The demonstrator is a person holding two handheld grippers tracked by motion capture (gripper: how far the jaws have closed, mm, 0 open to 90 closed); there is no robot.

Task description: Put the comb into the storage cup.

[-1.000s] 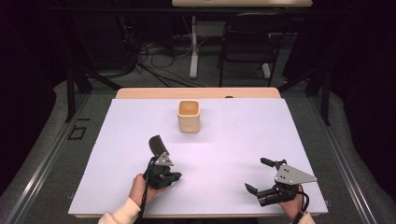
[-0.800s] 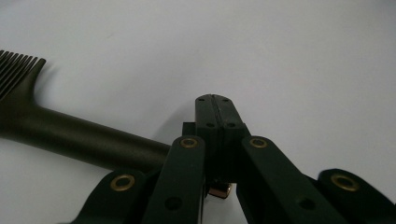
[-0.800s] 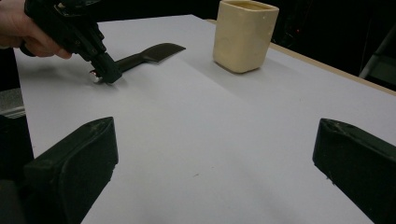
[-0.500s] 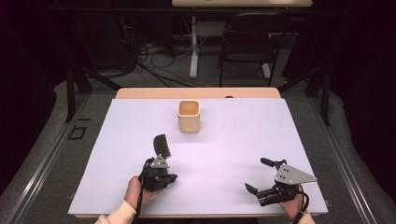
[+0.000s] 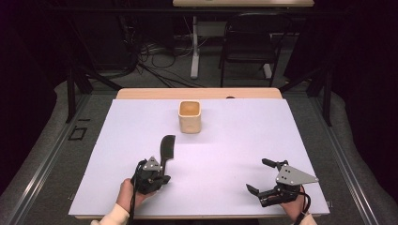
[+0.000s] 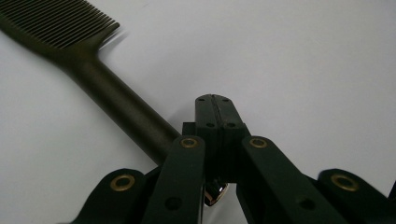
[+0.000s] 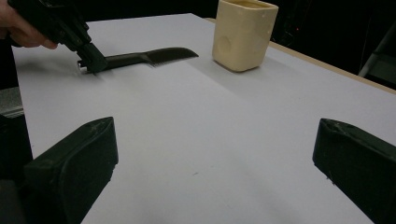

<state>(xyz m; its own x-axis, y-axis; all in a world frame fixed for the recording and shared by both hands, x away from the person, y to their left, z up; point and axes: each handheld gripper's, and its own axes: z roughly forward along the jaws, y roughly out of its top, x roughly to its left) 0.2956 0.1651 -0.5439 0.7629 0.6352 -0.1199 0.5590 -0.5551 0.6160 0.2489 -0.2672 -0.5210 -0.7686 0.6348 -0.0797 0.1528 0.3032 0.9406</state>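
The white worktop point(image 5: 281, 136) is being occupied by a cream cup point(image 5: 190, 116) near its far edge. A black comb point(image 5: 166, 149) is lying left of centre, beside the tightly closed left gripper point(image 6: 215, 105). The right gripper point(image 5: 264, 176), jaws wide, is being held near the front right corner.

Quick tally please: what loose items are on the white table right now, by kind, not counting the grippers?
Black plastic comb with a long handle: 1
Cream square-sided cup: 1
Total: 2
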